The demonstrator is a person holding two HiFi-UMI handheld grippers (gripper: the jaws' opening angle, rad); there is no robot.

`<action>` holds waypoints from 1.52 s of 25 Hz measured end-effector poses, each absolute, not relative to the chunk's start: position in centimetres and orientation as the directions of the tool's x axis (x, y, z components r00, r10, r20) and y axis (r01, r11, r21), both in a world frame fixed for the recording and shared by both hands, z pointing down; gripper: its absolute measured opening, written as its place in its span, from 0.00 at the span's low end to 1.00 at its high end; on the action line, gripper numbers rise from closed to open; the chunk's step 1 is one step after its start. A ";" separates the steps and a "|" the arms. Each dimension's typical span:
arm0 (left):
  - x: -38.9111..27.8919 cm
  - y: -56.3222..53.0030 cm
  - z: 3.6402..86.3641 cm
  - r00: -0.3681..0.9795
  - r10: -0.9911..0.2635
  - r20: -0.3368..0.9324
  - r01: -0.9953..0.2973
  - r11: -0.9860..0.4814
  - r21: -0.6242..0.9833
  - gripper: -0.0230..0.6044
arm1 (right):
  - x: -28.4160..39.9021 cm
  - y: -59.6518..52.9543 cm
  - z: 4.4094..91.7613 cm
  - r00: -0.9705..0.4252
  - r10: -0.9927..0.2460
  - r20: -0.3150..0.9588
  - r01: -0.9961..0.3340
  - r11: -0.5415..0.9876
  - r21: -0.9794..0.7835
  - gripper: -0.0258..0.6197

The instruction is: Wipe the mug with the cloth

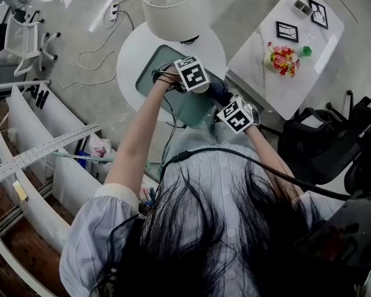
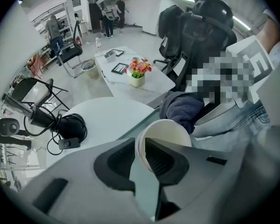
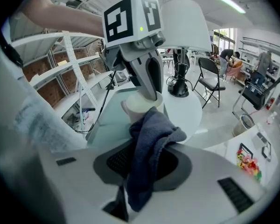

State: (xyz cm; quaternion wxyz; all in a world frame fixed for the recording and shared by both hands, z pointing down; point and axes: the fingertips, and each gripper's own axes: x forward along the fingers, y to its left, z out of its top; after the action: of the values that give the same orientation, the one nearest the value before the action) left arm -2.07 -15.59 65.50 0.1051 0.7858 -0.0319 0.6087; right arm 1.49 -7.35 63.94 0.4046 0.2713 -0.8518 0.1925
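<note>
Round white table w/ a teal-green rectangular mat sits in front of the person. A big white lamp shade hangs over its far edge. To the right stands a white marble-look table carrying a small pot of red & yellow flowers and black-framed pictures. Black office chairs are further right. Curved white shelving runs along the left side.

Left gripper comes down from above onto the white ceramic mug. It is clamped on the mug's wall, one jaw inside the rim and the other outside, so the mug hangs from it. The mug is over the teal-green mat, near the table's near edge; can't tell if its base touches the mat. In the left gripper view the mug's mouth faces the camera, w/ the wall squeezed between the two dark pads.

Right gripper is just beside the left one, on the person's side. Its jaws pinch a dark blue terry cloth, which bunches up out of them. The cloth's upper fold presses against the mug's outer side, just below the rim. From the left gripper view the same cloth shows as a dark lump touching the mug's far side. Both marker cubes are near each other over the mat's right half.
</note>
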 end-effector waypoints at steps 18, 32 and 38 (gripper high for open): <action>-3.7 -16.9 66.5 0.298 -0.025 0.954 -0.671 -0.716 0.191 0.13 | 1.7 -7.8 64.1 -0.514 -0.319 0.796 -0.647 0.753 -0.115 0.18; -8.6 -15.4 65.2 0.289 -0.136 0.948 -0.953 -0.136 0.271 0.13 | -0.2 -8.0 64.1 -0.541 -0.298 0.787 -0.630 0.763 -0.144 0.18; -9.1 -15.0 65.1 0.283 -0.169 0.944 -0.957 0.011 0.289 0.13 | -0.4 -8.1 64.0 -0.542 -0.292 0.788 -0.624 0.767 -0.145 0.18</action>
State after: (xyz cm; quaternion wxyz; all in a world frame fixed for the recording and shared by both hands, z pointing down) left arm -9.14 -14.98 65.09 0.5328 0.5981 -0.4707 0.3698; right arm -0.40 -8.14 64.03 0.3960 0.2686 -0.8526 0.2100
